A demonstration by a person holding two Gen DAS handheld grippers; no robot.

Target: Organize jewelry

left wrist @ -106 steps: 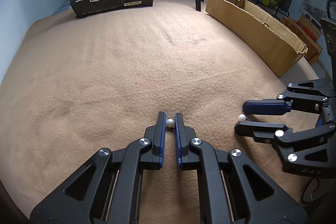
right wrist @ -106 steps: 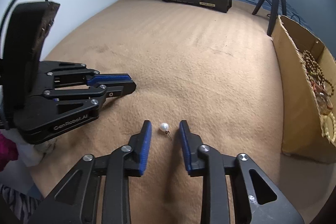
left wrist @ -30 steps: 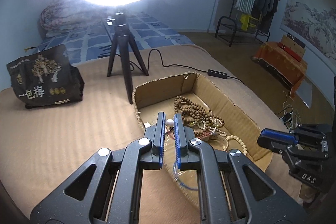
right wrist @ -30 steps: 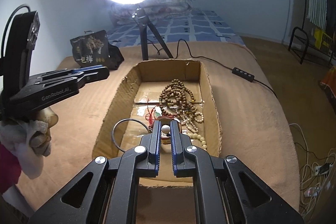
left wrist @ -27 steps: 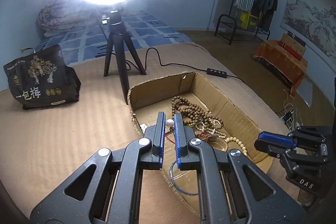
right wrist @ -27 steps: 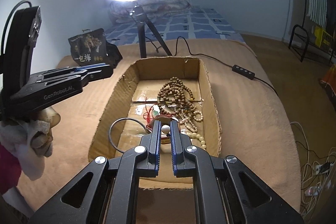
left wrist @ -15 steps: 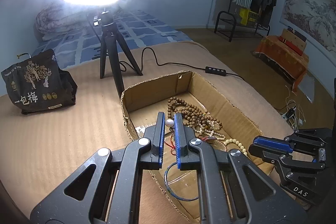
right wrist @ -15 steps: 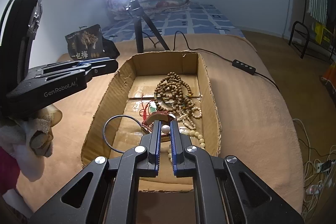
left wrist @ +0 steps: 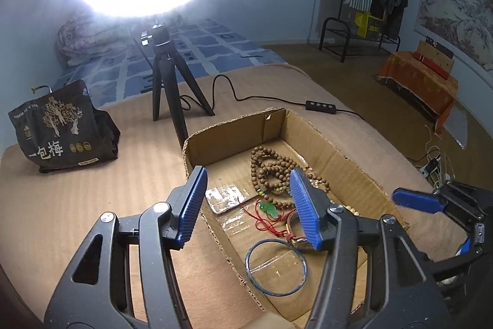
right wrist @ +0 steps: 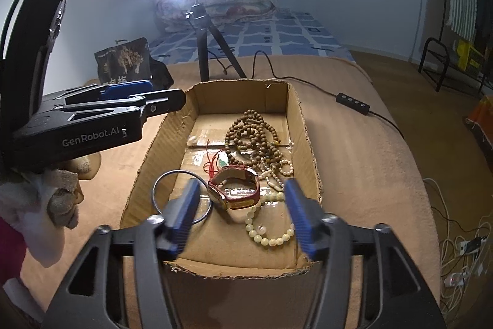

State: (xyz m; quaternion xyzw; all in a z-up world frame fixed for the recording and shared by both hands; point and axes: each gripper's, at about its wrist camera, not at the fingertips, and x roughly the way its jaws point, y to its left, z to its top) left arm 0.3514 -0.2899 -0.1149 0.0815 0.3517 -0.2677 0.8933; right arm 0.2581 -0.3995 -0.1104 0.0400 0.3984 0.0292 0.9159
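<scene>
Both the left gripper point(left wrist: 249, 205) and the right gripper point(right wrist: 242, 218) are seen spread wide with nothing between their ribbed blue pads, positioned over the corrugated cardboard box point(right wrist: 300, 125) at frame centre on the ribbed tan blanket point(left wrist: 77, 199). Inside the box are found a coil of round brown wooden beads point(right wrist: 249, 131), a pale bead bracelet point(right wrist: 271, 239), a thin blue bangle point(left wrist: 275, 267) and a red-strapped watch point(right wrist: 237, 187). The bangle's lower arc is partly hidden by the right gripper's pad in the right wrist view, and no pearl earrings can be made out among the contents.
</scene>
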